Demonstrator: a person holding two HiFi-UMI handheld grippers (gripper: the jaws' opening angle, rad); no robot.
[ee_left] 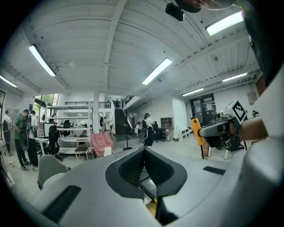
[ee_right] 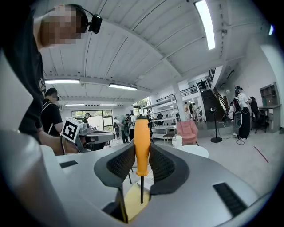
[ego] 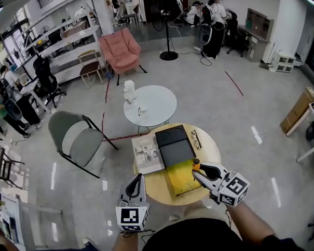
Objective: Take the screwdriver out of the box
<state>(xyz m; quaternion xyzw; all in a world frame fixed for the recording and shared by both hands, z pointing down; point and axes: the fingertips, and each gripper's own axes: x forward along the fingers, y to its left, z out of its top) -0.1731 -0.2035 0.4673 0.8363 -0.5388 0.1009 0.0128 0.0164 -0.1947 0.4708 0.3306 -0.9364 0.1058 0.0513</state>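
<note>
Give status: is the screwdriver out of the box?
Done: right gripper is clamped on the screwdriver, upright, by its orange handle. In hand: its tip looks clear of the open box but hangs over the yellow lining. Left: move it aside, set down. Idle: left gripper shut, empty.

pink armchair (ego: 120, 48) | white round table (ego: 158, 102) | grey chair (ego: 74, 139) | booklet (ego: 146, 153), glasses (ego: 195, 139) on wooden table (ego: 211, 151)
</note>
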